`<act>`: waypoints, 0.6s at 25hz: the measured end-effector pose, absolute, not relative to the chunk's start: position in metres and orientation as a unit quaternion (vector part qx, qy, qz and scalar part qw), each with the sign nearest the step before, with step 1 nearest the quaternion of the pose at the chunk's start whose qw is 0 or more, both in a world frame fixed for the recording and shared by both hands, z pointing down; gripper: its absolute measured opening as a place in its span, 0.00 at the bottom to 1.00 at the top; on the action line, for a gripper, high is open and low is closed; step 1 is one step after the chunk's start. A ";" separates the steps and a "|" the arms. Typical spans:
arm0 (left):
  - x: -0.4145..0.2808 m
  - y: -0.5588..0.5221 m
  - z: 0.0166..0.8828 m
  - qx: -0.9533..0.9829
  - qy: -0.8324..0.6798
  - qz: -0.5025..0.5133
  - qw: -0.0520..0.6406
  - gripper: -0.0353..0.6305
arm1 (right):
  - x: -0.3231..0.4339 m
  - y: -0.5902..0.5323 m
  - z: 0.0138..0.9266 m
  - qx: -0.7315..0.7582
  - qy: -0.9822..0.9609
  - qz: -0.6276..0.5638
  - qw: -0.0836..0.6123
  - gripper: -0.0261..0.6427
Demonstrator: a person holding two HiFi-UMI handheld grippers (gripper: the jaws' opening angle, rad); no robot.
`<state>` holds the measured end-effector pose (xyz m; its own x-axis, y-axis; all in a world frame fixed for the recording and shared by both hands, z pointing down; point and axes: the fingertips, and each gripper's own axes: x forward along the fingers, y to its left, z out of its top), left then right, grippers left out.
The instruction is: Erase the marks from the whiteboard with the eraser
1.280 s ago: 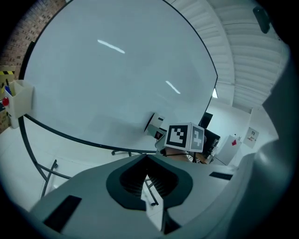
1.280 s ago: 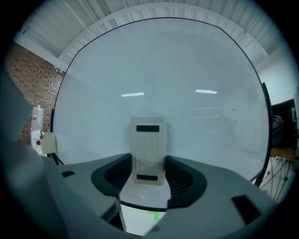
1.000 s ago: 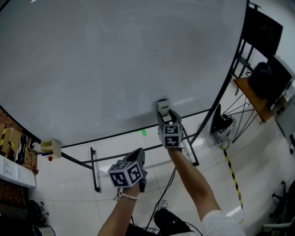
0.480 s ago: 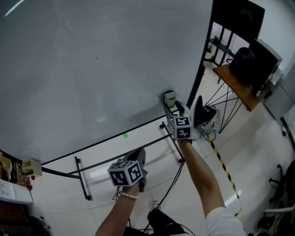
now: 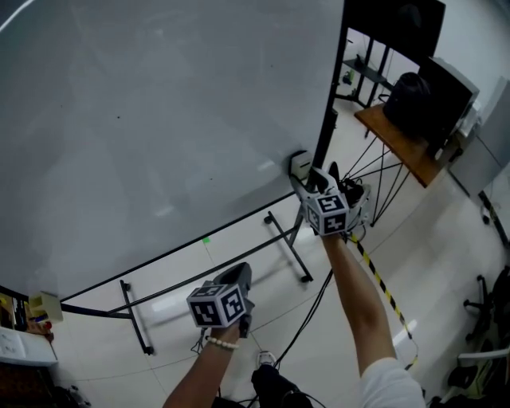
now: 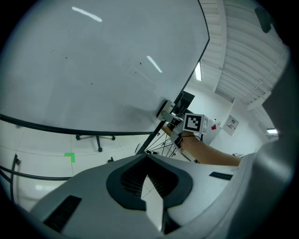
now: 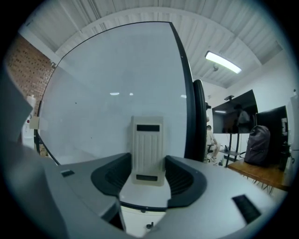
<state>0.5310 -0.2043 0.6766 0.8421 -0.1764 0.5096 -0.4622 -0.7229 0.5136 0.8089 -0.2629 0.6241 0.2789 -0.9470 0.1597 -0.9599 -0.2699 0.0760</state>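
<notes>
The big whiteboard (image 5: 159, 119) fills the head view and looks nearly bare, with only tiny dark specks (image 5: 119, 117). A cream ribbed eraser (image 5: 300, 164) is pressed flat on the board near its lower right corner, beside the black frame edge. My right gripper (image 5: 307, 179) is shut on the eraser; the right gripper view shows the eraser (image 7: 148, 149) clamped between the dark pads of that gripper (image 7: 148, 179). My left gripper (image 5: 239, 275) hangs low below the board, shut with nothing in it (image 6: 148, 184). From the left gripper view the eraser (image 6: 164, 109) is seen against the board (image 6: 93, 70).
The board's black stand legs (image 5: 287, 247) rest on a white tiled floor with a green tape mark (image 5: 206, 239) and a yellow-black stripe (image 5: 382, 287). To the right are a wooden desk (image 5: 398, 143), a black backpack (image 5: 406, 100) and a dark screen (image 5: 394, 24).
My right gripper has slid the eraser rightward along the board's lower part to its right edge, and the head view has swung with it. The left gripper has stayed low.
</notes>
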 end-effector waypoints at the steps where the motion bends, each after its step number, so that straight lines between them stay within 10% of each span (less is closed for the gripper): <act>1: 0.534 -0.204 0.679 0.902 -0.175 0.220 0.328 0.03 | 0.814 -0.261 0.625 0.797 -0.598 0.041 0.078 0.42; 15: 0.543 -0.201 0.703 0.899 -0.164 0.228 0.337 0.03 | 0.860 -0.244 0.676 0.818 -0.569 0.078 0.042 0.42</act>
